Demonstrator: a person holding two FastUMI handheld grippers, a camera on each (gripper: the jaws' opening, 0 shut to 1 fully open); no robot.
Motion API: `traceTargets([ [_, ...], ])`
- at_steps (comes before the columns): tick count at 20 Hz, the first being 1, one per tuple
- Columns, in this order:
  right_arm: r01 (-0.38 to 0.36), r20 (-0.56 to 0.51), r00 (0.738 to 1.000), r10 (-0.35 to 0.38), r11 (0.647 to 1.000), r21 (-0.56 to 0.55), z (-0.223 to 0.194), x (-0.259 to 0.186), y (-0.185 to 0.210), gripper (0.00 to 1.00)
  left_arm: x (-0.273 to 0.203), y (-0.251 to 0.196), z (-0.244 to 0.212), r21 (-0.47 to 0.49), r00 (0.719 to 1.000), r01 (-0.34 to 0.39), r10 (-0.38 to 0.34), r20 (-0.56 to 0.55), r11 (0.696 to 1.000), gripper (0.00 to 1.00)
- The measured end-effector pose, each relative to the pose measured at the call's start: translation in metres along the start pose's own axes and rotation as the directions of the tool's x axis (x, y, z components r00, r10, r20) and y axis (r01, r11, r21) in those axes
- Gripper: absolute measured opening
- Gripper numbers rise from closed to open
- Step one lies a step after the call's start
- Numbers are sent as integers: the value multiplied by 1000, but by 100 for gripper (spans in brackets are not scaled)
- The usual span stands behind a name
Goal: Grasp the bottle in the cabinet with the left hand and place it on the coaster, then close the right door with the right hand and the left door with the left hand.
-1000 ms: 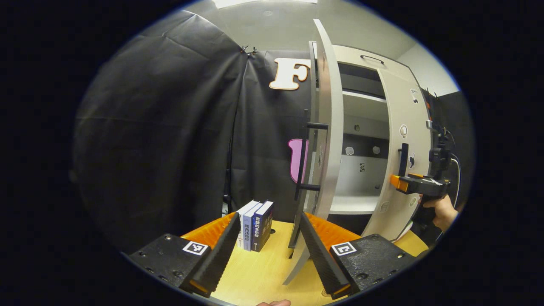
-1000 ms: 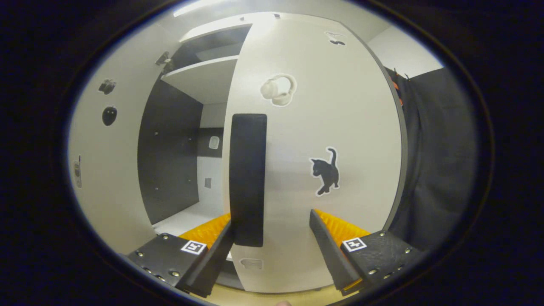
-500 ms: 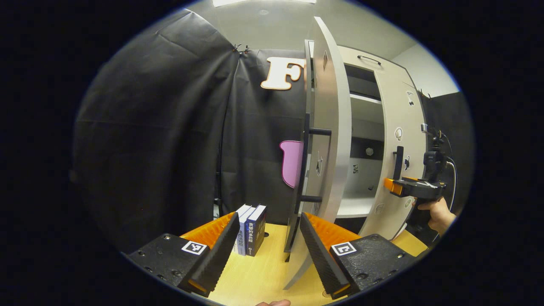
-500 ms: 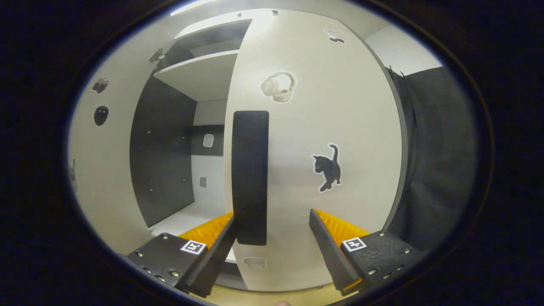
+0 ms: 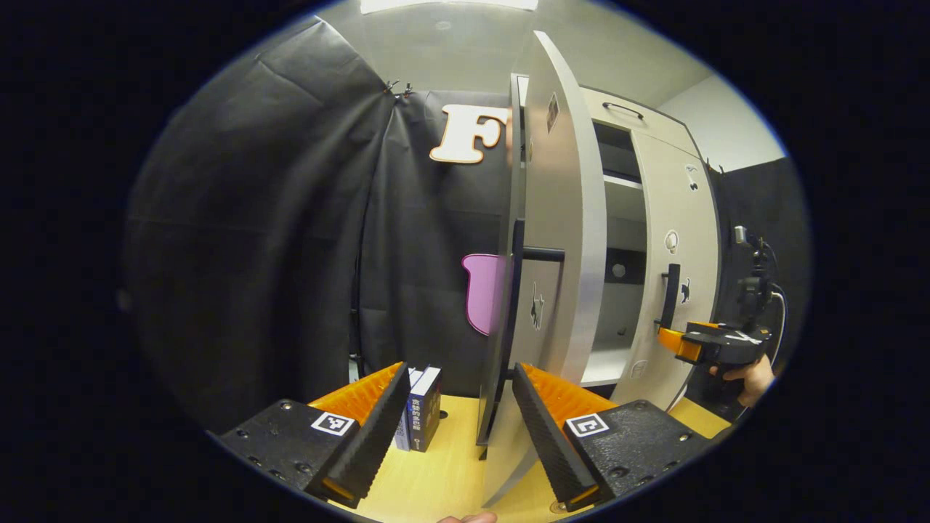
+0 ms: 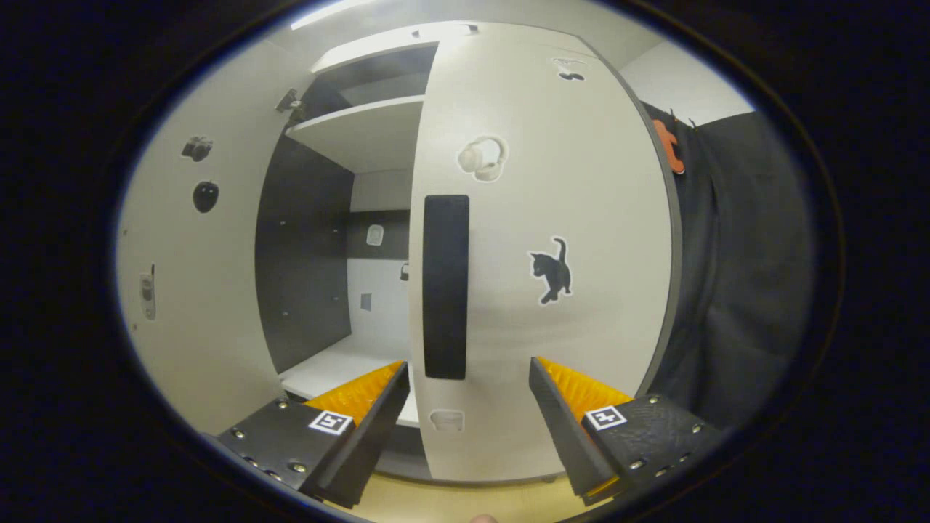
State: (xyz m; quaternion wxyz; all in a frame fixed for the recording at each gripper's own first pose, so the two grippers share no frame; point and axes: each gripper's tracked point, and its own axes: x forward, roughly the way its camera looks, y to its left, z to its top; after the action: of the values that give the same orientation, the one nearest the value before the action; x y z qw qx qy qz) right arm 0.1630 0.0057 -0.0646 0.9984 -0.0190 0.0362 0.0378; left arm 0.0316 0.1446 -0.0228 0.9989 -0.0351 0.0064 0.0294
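With the spread-fingered right gripper [image 6: 465,428] facing the right door [image 6: 581,327] at frame centre, press flat beside its handle [image 6: 445,287], while the unclenched left gripper [image 5: 458,428] waits.

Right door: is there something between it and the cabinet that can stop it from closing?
Nothing visible does. In the right gripper view, the gap between the right door and the cabinet shows bare shelves, and the open right gripper faces the door's handle.

Black cloth [image 5: 276,218] hung as the booth's wall behind a pale wooden table [image 5: 450,465]. A few books [image 5: 418,407] stood upright on it. Overhead ran a grey ceiling [image 5: 465,51] with a bright light [image 5: 447,3].
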Motion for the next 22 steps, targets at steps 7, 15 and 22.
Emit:
traceTargets([
  [7, -38, -20, 999, 38, 999, 16, -18, -50, -8, 100, 2, -29, -2, 9, 996, 93, -93, -11, 996, 91],
  [15, -38, -53, 998, 42, 996, 75, -30, -75, -29, 97, 9, -90, -11, 74, 983, 184, -183, -21, 980, 91],
  [22, -4, -90, 996, 12, 996, 93, -42, -87, -58, 100, 21, -127, -12, 88, 981, 191, -192, 4, 978, 91],
])
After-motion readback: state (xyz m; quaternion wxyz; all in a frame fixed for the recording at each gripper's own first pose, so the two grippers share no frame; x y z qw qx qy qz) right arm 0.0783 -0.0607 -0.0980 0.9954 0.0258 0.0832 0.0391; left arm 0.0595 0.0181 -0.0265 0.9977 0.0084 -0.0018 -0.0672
